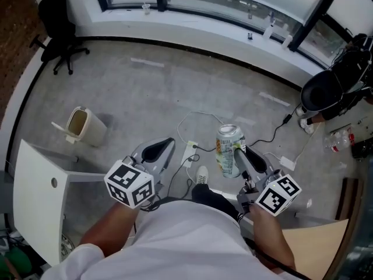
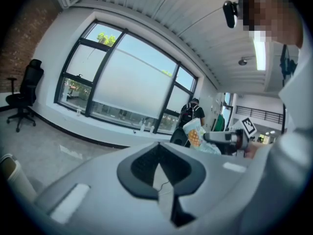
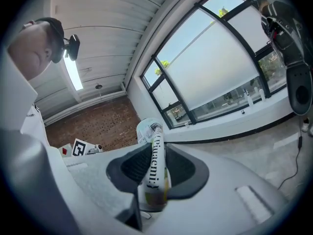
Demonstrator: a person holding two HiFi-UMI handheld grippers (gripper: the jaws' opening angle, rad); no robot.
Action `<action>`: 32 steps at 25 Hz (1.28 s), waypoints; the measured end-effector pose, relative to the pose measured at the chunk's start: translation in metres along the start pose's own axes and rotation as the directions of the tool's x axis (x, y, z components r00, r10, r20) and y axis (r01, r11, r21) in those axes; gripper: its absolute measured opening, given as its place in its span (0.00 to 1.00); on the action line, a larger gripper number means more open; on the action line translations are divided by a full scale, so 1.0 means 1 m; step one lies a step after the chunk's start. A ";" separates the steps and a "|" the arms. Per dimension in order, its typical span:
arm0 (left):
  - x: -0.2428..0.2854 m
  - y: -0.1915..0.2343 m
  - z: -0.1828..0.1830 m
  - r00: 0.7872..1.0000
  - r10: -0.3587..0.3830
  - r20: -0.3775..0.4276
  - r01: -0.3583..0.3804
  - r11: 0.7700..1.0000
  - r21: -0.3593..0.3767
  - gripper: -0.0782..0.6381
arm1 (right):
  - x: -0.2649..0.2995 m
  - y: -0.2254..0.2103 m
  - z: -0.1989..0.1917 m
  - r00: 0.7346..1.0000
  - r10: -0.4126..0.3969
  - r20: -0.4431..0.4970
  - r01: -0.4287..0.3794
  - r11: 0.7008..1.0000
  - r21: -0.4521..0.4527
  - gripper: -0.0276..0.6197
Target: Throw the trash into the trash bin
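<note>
The left edge of the left gripper view cut off the trash bin (image 2: 13, 177), and the can (image 2: 197, 136) there looked blurred.

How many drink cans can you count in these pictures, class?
1. The can is held upright by the right gripper. Clutter at the right edge could hide others.

Grey floor (image 1: 175, 92) carries a beige trash bin (image 1: 86, 126) and office chair (image 1: 58, 28).

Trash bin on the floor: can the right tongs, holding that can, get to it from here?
Probably, but not from here. The trash bin sits off to the left, beyond the right tongs and their can. Bare floor lies between, so walking over should do.
</note>
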State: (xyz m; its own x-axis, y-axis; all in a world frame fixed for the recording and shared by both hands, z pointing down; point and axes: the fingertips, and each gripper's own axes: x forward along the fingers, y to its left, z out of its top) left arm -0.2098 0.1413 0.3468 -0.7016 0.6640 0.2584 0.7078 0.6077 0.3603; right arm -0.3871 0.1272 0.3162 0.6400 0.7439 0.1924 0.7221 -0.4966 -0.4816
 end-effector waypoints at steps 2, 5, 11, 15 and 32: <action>0.023 0.005 0.011 1.000 0.022 0.003 -0.022 1.000 0.001 0.11 | 0.012 -0.019 0.015 1.000 0.023 -0.012 -0.023 1.000 -0.006 0.18; 0.061 0.008 0.026 0.999 0.039 0.011 -0.039 0.999 0.004 0.11 | 0.029 -0.050 0.035 0.998 0.053 -0.024 -0.054 0.999 -0.009 0.18; 0.116 0.022 0.044 0.996 0.085 0.024 -0.085 0.996 0.010 0.11 | 0.056 -0.103 0.067 0.995 0.099 -0.034 -0.100 0.995 -0.029 0.18; 0.141 0.028 0.058 0.991 0.126 0.032 -0.127 0.992 0.013 0.11 | 0.062 -0.132 0.087 0.992 0.121 -0.027 -0.122 0.992 -0.029 0.18; 0.118 0.070 0.067 0.955 0.291 0.056 -0.290 0.957 -0.015 0.11 | 0.124 -0.125 0.082 0.959 0.269 -0.087 -0.269 0.963 0.002 0.18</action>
State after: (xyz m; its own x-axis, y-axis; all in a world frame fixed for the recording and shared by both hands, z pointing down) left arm -0.2377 0.2914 0.3429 -0.4597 0.8354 0.3013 0.8798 0.3820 0.2831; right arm -0.4196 0.3186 0.3302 0.8307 0.5415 0.1293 0.5224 -0.6778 -0.5175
